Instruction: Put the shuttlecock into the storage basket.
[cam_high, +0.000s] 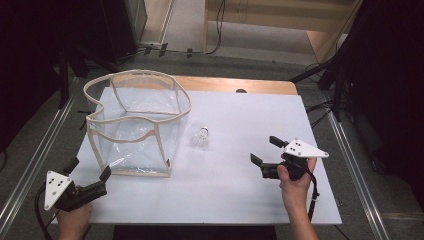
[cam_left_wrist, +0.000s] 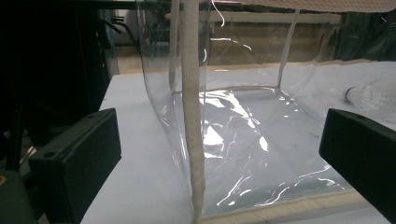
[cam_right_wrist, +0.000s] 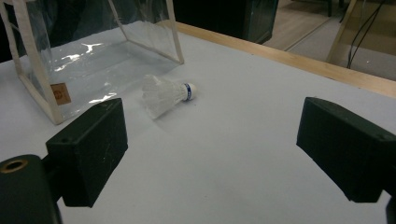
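White shuttlecock (cam_high: 200, 137) lies just beside clear bag (cam_high: 135, 125); right gripper (cam_high: 264, 150), jaws spread and empty, should pinch its cork; left gripper (cam_high: 92, 175) spread near bag corner.

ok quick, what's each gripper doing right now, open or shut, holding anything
left gripper: open, holding nothing, a corner of the clear bag sits untouched between its jaws.
right gripper: open, holding nothing, aimed at the shuttlecock on the table.

One shuttlecock (cam_high: 200, 138), one clear bag (cam_high: 135, 125), one table (cam_high: 240, 195), two handheld grippers: left gripper (cam_high: 91, 172), right gripper (cam_high: 265, 150).
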